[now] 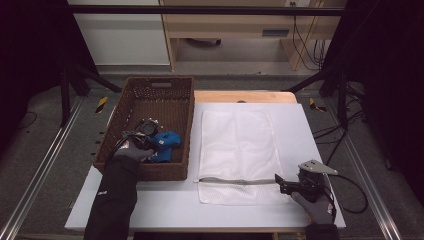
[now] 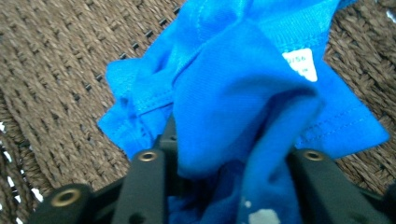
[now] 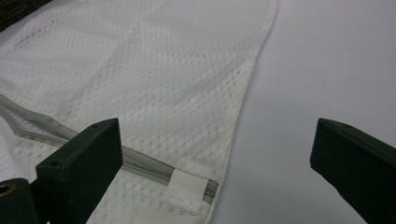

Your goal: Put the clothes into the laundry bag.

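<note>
Although the high view takes in the whole white table [image 1: 300,130], the left tongs [image 1: 150,142] are mostly masked there by the gloved left hand [image 1: 131,151] reaching into the brown wicker basket [image 1: 172,172], so their jaws are hard to make out; the blue T-shirt [image 1: 165,141] lies crumpled on the basket floor just beside them, partly behind the basket's near wall. To the right, well apart from the basket, a white mesh laundry bag [image 1: 235,150] lies flat on the table, its grey zipper [image 1: 235,181] running toward the right tongs [image 1: 278,183], held by the right hand [image 1: 316,205] at the bag's near right corner. Seen along the left tongs [image 2: 229,161], a bunched fold of the blue T-shirt [image 2: 243,88] sits pinched between the two black jaws, covering their inner faces; a small white label [image 2: 301,64] shows blurred print that cannot be read. Seen along the right tongs [image 3: 217,154], the jaws stand spread wide with nothing between them, above the zipper [image 3: 149,169] end and the edge of the mesh laundry bag [image 3: 154,70].
</note>
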The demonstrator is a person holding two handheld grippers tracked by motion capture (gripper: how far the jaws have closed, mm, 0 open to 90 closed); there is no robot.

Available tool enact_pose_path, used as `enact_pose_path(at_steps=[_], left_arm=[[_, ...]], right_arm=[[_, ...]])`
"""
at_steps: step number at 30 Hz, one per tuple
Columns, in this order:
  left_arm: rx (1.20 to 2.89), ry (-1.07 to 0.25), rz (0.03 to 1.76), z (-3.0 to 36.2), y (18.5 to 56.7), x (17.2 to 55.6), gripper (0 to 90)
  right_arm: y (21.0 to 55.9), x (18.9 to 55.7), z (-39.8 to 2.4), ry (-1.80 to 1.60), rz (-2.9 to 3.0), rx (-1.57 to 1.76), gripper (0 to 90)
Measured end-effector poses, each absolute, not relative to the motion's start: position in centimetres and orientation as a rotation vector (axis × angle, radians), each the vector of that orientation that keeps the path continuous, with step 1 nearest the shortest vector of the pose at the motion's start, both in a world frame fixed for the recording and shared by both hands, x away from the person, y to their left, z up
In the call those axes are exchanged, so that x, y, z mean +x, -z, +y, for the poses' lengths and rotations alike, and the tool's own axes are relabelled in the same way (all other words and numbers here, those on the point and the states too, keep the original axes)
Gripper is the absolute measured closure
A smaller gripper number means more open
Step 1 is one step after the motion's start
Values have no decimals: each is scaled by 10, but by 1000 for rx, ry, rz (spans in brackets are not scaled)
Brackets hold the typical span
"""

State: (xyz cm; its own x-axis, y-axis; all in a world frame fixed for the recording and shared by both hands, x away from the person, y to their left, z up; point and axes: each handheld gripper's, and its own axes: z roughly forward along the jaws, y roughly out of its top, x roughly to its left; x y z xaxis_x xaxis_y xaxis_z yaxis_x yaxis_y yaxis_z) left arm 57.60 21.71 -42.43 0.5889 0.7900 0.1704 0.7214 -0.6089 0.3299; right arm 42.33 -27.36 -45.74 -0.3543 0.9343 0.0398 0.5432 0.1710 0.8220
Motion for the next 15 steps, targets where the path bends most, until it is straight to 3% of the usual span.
enact_pose_path(at_steps=[8,15], left_arm=[[2503,-498,1271,221,418,573,704],[2297,-584,1244,231,402,567,706]], right_arm=[[458,424,-274,-1061,1972,1384,32],[457,423,-276,-1067,1970,1382,33]])
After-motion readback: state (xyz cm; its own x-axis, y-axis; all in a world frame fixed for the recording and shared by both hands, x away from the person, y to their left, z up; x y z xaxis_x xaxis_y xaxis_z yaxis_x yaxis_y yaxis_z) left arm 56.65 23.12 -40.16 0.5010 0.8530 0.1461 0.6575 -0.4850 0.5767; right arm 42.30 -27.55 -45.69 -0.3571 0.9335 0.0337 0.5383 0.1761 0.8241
